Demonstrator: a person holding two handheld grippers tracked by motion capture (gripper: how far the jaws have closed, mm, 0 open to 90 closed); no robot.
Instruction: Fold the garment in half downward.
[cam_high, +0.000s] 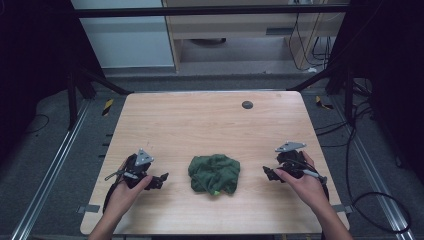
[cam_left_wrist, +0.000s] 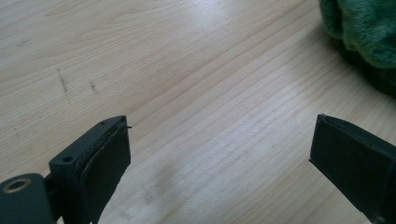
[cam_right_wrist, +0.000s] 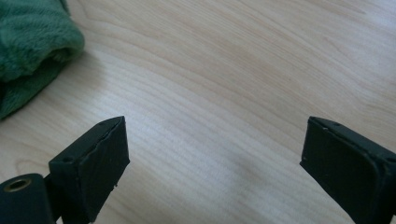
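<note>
Black jaws stand wide apart on the left gripper and the right gripper, nothing between them. Both gripper views show fleecy pile on the green cloth at frame edge. High view adds its position: bunched on the wooden tabletop between the grippers, plus a dark disc near the far edge.

Overhead view; close, low gripper views
</note>
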